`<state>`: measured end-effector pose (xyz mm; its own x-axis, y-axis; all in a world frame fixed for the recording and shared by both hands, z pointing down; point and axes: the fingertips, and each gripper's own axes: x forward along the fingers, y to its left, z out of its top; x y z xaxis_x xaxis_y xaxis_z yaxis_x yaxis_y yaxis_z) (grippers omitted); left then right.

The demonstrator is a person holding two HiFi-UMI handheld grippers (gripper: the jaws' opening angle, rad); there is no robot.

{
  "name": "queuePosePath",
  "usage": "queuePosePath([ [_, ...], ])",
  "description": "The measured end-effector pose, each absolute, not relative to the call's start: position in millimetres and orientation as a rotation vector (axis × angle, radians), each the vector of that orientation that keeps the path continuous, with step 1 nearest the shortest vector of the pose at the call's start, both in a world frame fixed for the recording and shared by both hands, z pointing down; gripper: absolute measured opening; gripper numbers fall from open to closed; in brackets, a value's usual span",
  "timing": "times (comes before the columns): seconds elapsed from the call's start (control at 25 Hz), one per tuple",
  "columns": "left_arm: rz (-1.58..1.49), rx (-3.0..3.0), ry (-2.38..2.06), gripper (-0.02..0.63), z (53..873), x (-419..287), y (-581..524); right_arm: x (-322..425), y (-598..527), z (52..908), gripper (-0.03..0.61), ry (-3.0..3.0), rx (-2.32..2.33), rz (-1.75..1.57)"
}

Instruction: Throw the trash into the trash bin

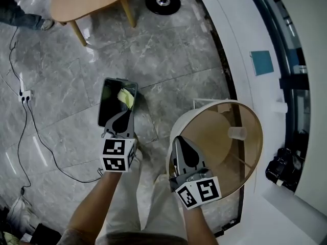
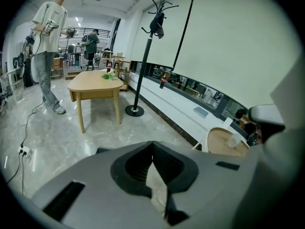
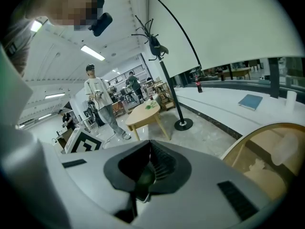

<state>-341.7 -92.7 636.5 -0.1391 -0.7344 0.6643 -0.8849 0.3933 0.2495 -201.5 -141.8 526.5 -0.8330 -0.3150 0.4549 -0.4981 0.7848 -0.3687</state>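
The left gripper [image 1: 124,115] is hovering at the glossy black, round-cornered trash bin [image 1: 104,106] on the grey marble floor [image 1: 168,60], with a crumpled yellow wad [image 1: 126,97] showing in its mouth. Its jaws are pinching together on a thin pale scrap [image 2: 157,190]. The right gripper [image 1: 179,140] is hanging over the white-rimmed round wooden table [image 1: 204,106], jaws closing tight on a small dark greenish piece [image 3: 143,178].

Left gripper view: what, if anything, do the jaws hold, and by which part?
The left gripper is shut on a pale paper scrap, pinched by its far end near the jaw tips; the rest trails back.
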Motion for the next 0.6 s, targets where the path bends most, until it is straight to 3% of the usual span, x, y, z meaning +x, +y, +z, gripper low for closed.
queuePosePath([
  [0.32,0.268,1.506,-1.846,0.020,613.0,-277.3,-134.3,-139.5,-165.9,503.0,0.018,-2.621,0.782,0.679],
  [0.6,0.302,1.681,-1.710,0.020,596.2,-175.0,-185.6,-48.0,-189.1,487.8,0.018,-2.584,1.009,0.684],
])
